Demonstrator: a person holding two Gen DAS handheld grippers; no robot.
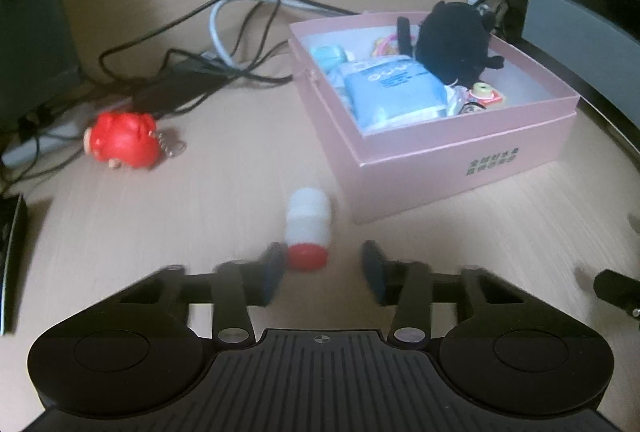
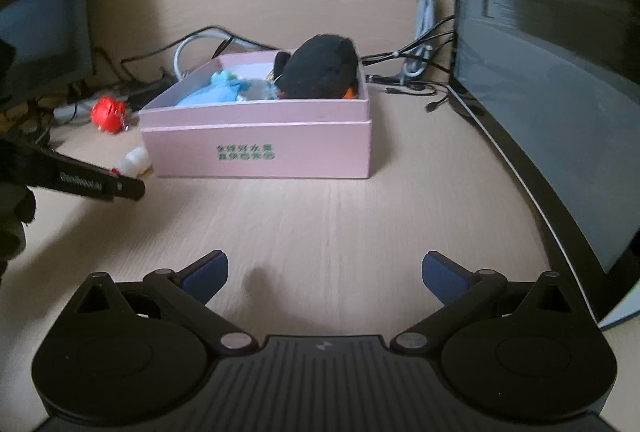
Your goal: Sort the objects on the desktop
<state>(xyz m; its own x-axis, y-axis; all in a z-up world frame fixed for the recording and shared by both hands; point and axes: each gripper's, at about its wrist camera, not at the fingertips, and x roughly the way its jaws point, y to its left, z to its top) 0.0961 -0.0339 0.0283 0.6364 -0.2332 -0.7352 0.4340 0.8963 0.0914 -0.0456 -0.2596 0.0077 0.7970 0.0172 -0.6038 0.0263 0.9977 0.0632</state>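
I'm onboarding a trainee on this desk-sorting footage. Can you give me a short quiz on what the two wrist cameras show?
1. True or false: the black plush toy lies on the desk, outside the box.
2. What lies closest to the fingertips of the left gripper? A) a red keychain figure B) a white bottle with a red cap C) a coiled white cable
3. Fill in: the jaws of the right gripper stand ___, with only bare desk between them.

Key:
1. False. The black plush toy sits inside the pink box.
2. B, the white bottle with a red cap.
3. Open.
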